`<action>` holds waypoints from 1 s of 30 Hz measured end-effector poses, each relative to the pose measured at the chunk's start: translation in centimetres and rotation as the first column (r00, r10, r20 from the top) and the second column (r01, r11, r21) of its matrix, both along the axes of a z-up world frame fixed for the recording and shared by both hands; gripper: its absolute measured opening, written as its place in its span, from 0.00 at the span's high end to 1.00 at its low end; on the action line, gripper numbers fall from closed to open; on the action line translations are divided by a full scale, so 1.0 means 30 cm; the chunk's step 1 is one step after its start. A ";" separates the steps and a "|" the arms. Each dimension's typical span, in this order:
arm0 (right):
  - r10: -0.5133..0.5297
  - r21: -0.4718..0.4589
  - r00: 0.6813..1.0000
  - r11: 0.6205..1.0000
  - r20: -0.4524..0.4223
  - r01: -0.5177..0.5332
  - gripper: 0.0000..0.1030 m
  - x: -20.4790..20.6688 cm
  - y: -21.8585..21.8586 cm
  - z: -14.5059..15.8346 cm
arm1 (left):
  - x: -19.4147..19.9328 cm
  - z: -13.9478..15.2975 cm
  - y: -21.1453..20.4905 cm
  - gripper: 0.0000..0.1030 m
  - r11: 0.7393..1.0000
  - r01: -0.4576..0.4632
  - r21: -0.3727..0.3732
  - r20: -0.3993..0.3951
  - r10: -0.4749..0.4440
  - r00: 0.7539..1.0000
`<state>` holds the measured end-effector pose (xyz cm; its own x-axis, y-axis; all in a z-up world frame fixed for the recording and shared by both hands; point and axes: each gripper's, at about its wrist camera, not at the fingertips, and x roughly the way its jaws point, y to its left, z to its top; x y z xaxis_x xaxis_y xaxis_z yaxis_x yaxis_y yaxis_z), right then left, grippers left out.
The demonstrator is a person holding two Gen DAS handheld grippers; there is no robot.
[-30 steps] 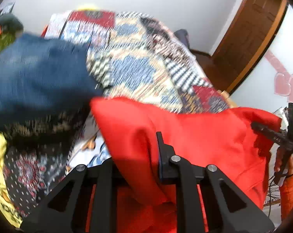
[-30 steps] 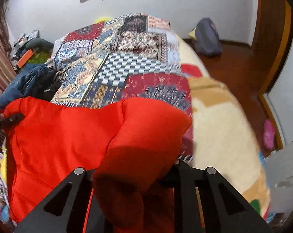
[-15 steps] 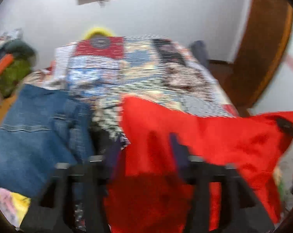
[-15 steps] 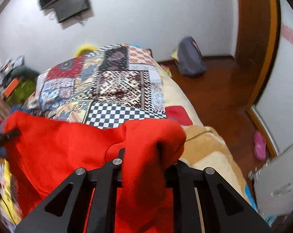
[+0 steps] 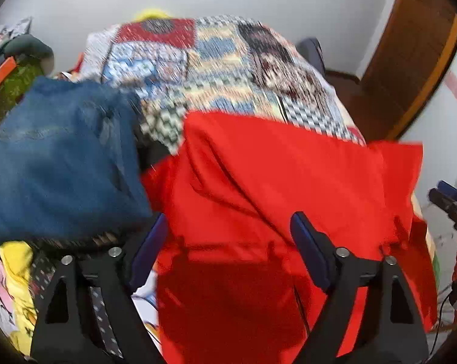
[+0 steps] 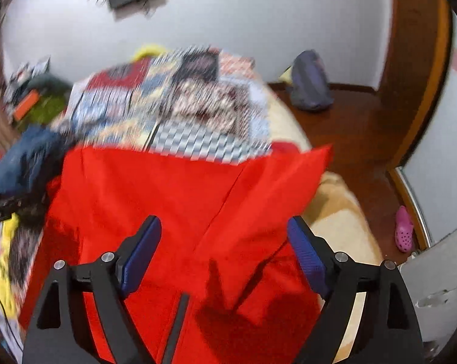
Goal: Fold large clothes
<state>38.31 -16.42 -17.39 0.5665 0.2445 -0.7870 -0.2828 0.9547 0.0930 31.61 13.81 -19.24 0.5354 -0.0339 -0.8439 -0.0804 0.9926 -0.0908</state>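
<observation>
Jaws on both grippers have just been opening, and now they stand wide apart. A second ago each one pinched a bunched corner of the red garment (image 5: pixel 289 182); now the left gripper (image 5: pixel 228 251) and the right gripper (image 6: pixel 224 254) have let go, and no pad presses on the cloth, though it lies below and between them. The red garment has dropped flat onto the near end of the bed (image 6: pixel 343 227), its far edge lying over the patchwork quilt (image 5: pixel 216 69). Blue jeans (image 5: pixel 58 163) sit just beside it, toward the bed's left edge (the picture is blurry there). My guess is that one fold has just been laid down. Next the hands would need a fresh hold on an edge for another fold.
</observation>
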 end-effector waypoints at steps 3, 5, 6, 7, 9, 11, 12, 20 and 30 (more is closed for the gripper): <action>0.042 -0.031 0.995 0.999 -0.093 -0.045 0.20 -0.017 0.040 -0.094 | -0.026 -0.089 -0.056 0.18 0.999 0.040 -0.027 -0.068 -0.042 0.997; 0.047 -0.018 0.984 0.999 -0.170 -0.051 0.19 -0.039 0.059 -0.175 | -0.040 -0.167 -0.091 0.18 0.998 0.065 -0.011 -0.135 -0.066 0.989; 0.052 -0.009 0.979 0.998 -0.198 -0.055 0.19 -0.052 0.061 -0.201 | -0.048 -0.200 -0.103 0.18 0.997 0.076 0.000 -0.163 -0.075 0.984; 0.059 -0.004 0.968 0.998 -0.243 -0.062 0.19 -0.066 0.067 -0.240 | -0.060 -0.233 -0.115 0.18 0.996 0.094 0.007 -0.189 -0.091 0.978; 0.058 -0.032 0.957 0.997 -0.283 -0.070 0.19 -0.093 0.075 -0.283 | -0.100 -0.243 -0.115 0.18 0.996 0.088 0.022 -0.133 -0.084 0.988; 0.062 -0.023 0.957 0.997 -0.283 -0.071 0.19 -0.127 0.066 -0.292 | -0.125 -0.239 -0.107 0.17 0.997 0.079 0.010 -0.134 -0.077 0.988; 0.058 -0.018 0.959 0.998 -0.279 -0.065 0.19 -0.133 0.055 -0.283 | -0.135 -0.235 -0.103 0.17 0.997 0.075 0.004 -0.134 -0.074 0.988; 0.030 0.010 0.967 1.000 -0.252 -0.028 0.19 -0.216 -0.024 -0.181 | -0.257 -0.166 -0.066 0.17 0.995 0.072 0.069 -0.126 -0.063 0.990; -0.098 -0.012 0.981 0.995 -0.170 0.097 0.19 -0.333 -0.184 -0.111 | -0.423 -0.093 0.019 0.16 0.985 0.101 0.139 -0.097 -0.088 0.991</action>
<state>28.33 -21.94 -20.73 0.4448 0.1915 -0.8749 -0.1690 0.9773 0.1279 18.93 14.37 -22.04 0.4570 0.0440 -0.8884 0.0129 0.9983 0.0560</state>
